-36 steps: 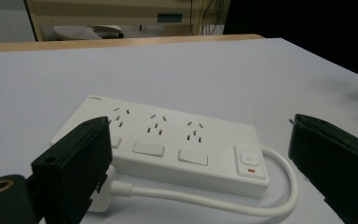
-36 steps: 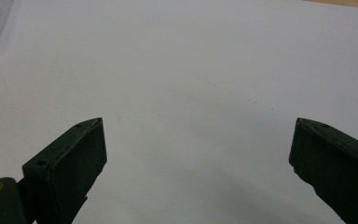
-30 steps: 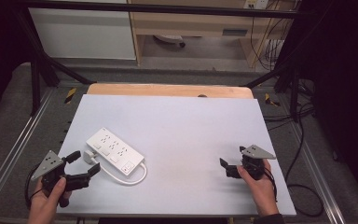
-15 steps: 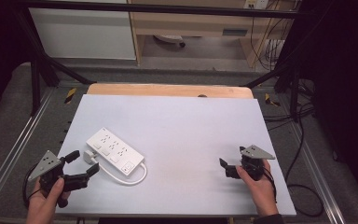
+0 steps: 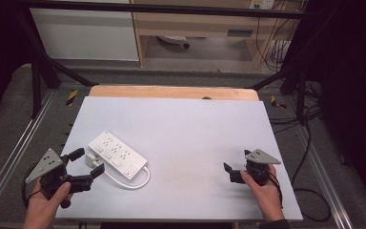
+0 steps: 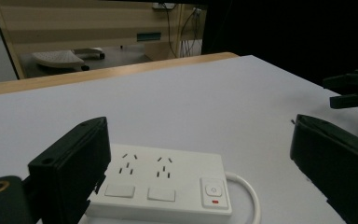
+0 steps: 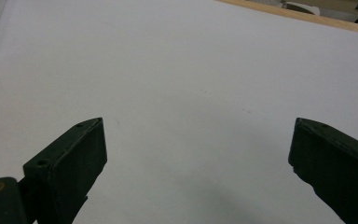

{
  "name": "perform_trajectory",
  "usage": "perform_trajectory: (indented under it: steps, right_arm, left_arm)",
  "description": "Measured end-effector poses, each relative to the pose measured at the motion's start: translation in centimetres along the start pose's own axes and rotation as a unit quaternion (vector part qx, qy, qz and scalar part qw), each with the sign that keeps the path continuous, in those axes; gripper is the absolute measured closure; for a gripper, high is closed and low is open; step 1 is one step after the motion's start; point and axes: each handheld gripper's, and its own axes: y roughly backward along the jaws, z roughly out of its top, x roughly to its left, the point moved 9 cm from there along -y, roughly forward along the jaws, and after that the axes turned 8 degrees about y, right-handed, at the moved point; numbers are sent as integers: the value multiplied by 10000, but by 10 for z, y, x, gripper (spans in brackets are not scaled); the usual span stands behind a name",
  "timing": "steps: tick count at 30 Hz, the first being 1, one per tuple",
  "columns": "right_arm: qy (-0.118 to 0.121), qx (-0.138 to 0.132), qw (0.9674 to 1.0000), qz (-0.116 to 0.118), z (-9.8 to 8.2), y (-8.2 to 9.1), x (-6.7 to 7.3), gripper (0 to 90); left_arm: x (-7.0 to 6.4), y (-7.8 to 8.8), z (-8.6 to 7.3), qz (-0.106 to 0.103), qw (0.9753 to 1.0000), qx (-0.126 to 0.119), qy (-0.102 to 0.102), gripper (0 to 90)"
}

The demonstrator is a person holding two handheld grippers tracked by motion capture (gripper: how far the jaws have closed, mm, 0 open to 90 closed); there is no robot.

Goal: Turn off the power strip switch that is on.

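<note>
Plainly, no legible writing on power strip (image 6: 161, 186).

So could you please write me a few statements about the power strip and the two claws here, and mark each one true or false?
1. The left claw is open, beside the white power strip. True.
2. The right claw grips the strip's cable. False: it is open over bare table, far from it.
3. The strip's switch shows a red mark. True.
4. The strip sits on the table's right half. False: it lies on the left half.
</note>
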Motion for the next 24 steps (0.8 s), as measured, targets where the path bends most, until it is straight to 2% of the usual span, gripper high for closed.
perform_trajectory:
  steps: [9, 13, 16, 19, 21, 24]
  right_arm:
    - [15, -60, 10000, 42, 1, 1, 1, 47]
    - [4, -64, 10000, 48, 1, 1, 1, 47]
    - [7, -63, 10000, 40, 1, 1, 1, 46]
    - [6, -66, 10000, 24, 2, 2, 0, 46]
    - [12, -66, 10000, 15, 2, 2, 0, 46]
    - [25, -76, 10000, 29, 2, 2, 1, 46]
  left_arm:
    - [-7, -14, 25, -45, 9999, 109, -24, 49]
    - [-9, -22, 39, -53, 9998, 156, -96, 49]
    - [-8, -28, 46, 6, 9998, 162, -89, 52]
    - [-3, -31, 46, 232, 9996, 93, -96, 55]
    - [-3, -34, 39, 188, 9995, 234, -96, 64]
    - [-1, -34, 35, 181, 9997, 154, -41, 59]
